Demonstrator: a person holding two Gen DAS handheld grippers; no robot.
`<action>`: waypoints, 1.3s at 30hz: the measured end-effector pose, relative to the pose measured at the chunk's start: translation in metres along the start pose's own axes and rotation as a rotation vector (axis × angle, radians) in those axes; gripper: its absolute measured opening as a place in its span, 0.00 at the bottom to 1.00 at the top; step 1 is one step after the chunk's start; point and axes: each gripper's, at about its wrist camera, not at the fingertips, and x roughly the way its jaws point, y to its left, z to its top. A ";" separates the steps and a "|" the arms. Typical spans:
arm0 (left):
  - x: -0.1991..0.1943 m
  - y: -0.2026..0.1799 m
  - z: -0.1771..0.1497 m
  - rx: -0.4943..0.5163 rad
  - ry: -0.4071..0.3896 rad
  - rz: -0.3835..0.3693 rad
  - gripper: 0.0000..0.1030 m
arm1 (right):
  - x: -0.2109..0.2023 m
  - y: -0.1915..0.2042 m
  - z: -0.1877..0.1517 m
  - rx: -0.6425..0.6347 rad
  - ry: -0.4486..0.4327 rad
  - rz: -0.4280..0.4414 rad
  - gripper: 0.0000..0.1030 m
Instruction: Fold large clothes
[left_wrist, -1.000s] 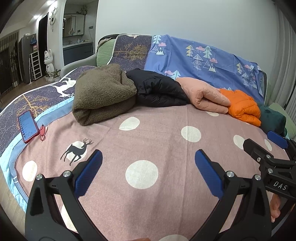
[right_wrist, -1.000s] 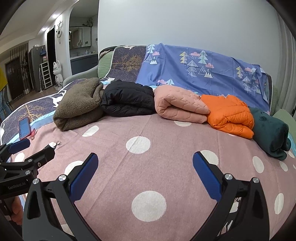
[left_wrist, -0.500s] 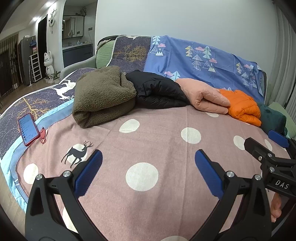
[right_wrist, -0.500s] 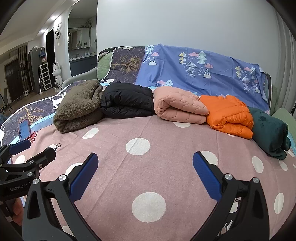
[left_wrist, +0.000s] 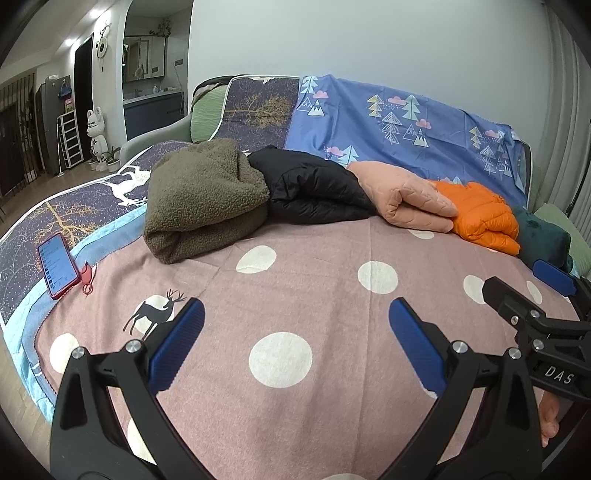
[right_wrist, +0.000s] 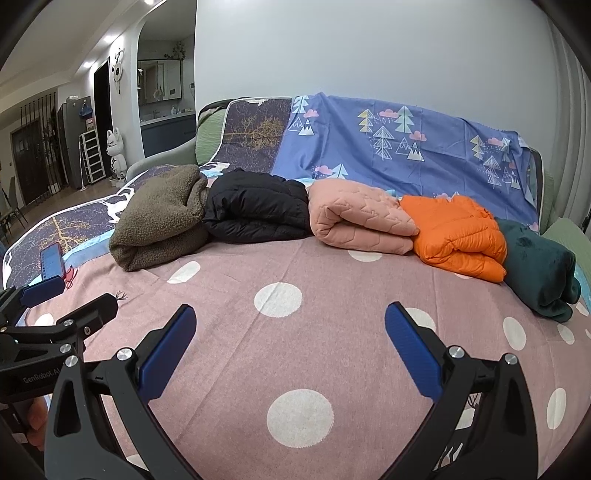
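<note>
Several folded garments lie in a row at the back of the bed: a brown fleece (left_wrist: 201, 205) (right_wrist: 159, 218), a black puffer jacket (left_wrist: 314, 192) (right_wrist: 255, 206), a pink quilted one (left_wrist: 406, 199) (right_wrist: 362, 218), an orange puffer (left_wrist: 484, 218) (right_wrist: 458, 232) and a dark green one (left_wrist: 543, 240) (right_wrist: 539, 266). My left gripper (left_wrist: 295, 321) (right_wrist: 70, 301) hovers open over the pink dotted blanket (left_wrist: 314, 295) (right_wrist: 332, 273), well short of the clothes. Beside it my right gripper (right_wrist: 290, 325) (left_wrist: 524, 280) is also open and holds nothing.
A red-cased phone (left_wrist: 57, 264) (right_wrist: 51, 262) lies on the bed's left edge beside a small red clip (left_wrist: 86, 278). A blue tree-print sheet (right_wrist: 406, 147) covers the backrest. A hand (left_wrist: 550, 417) holds the right gripper. Wooden floor and a white figurine (left_wrist: 96, 136) lie to the left.
Both views have drifted slightly back and upward; the clothes sit a little farther away. Both grippers stay open.
</note>
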 end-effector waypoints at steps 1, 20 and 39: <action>-0.001 -0.001 0.001 0.001 -0.002 0.000 0.98 | 0.000 0.000 0.001 0.000 -0.003 0.001 0.99; -0.002 -0.003 0.009 0.009 -0.004 -0.006 0.98 | -0.004 -0.005 0.007 0.020 -0.026 -0.019 0.99; -0.006 -0.005 0.013 0.020 -0.014 -0.015 0.98 | -0.007 -0.005 0.009 0.023 -0.037 -0.025 0.99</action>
